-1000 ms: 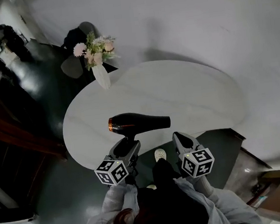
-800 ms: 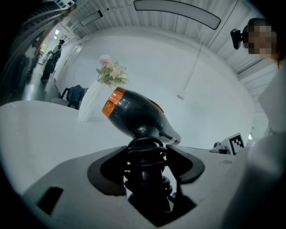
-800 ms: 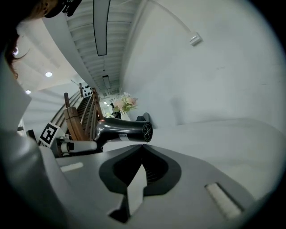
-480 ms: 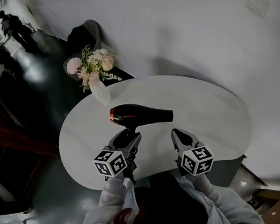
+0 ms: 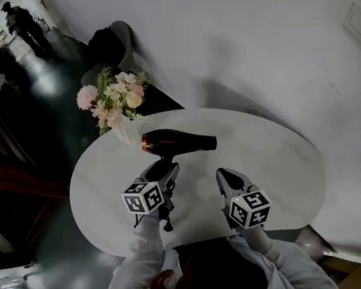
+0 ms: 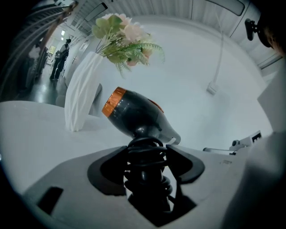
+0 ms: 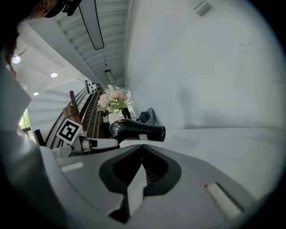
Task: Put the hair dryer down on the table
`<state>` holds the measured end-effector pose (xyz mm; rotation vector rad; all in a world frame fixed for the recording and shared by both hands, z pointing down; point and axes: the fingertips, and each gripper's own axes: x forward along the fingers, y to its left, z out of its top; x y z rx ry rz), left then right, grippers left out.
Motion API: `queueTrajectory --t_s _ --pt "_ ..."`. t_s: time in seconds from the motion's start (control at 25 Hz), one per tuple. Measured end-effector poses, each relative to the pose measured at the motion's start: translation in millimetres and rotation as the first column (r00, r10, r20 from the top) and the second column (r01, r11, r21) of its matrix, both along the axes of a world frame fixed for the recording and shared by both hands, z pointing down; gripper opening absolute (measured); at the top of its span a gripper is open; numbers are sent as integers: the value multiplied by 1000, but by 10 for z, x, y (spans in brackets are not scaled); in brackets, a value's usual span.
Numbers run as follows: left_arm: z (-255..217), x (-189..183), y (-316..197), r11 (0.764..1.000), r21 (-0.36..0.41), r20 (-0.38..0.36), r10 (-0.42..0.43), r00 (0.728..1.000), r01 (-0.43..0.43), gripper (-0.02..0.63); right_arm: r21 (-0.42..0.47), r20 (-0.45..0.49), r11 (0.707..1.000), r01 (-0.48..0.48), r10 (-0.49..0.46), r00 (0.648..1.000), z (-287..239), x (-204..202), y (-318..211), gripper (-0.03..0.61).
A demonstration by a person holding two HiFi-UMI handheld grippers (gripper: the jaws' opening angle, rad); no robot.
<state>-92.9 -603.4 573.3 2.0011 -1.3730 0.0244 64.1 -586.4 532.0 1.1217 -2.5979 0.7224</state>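
A black hair dryer (image 5: 177, 142) with an orange ring at its back end hangs level above the white oval table (image 5: 272, 163), nozzle to the right. My left gripper (image 5: 163, 172) is shut on its handle, which has the black cord coiled round it (image 6: 145, 156). In the left gripper view the dryer body (image 6: 134, 114) tilts up just beyond the jaws. My right gripper (image 5: 226, 179) hovers over the table to the right of the dryer, shut with nothing in it. The right gripper view shows the dryer (image 7: 136, 129) ahead, past the touching tips (image 7: 142, 146).
A white ribbed vase (image 6: 80, 100) with pink flowers (image 5: 112, 103) stands at the table's far left edge, close to the dryer's orange end. A dark chair (image 5: 109, 45) sits behind it. A person (image 5: 23, 22) stands in the hallway far left. A white wall lies beyond.
Both grippers and the dryer have moved forward over the table, from its near edge toward the vase. The left gripper's hold on the handle is the same.
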Motion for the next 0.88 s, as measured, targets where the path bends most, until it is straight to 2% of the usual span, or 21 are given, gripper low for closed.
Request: queueTrajectory --t_s 0.2,0.6,0.8,0.88 --pt "238 -37 -302 999 -44 10 -14 1000 15 273 -38 -8 999 9 -10 1000 173 -22 -180 11" --pt "605 -113 -589 988 -152 43 -33 999 40 273 -93 -20 995 24 -26 999 384 -38 -327 11" --pt "709 -133 -667 984 -168 28 -47 998 51 276 -103 -26 995 14 -17 1000 452 -7 -370 11" --pt "733 -142 -677 984 -169 56 -54 997 63 278 -108 -29 994 4 -7 1000 475 35 -382 11"
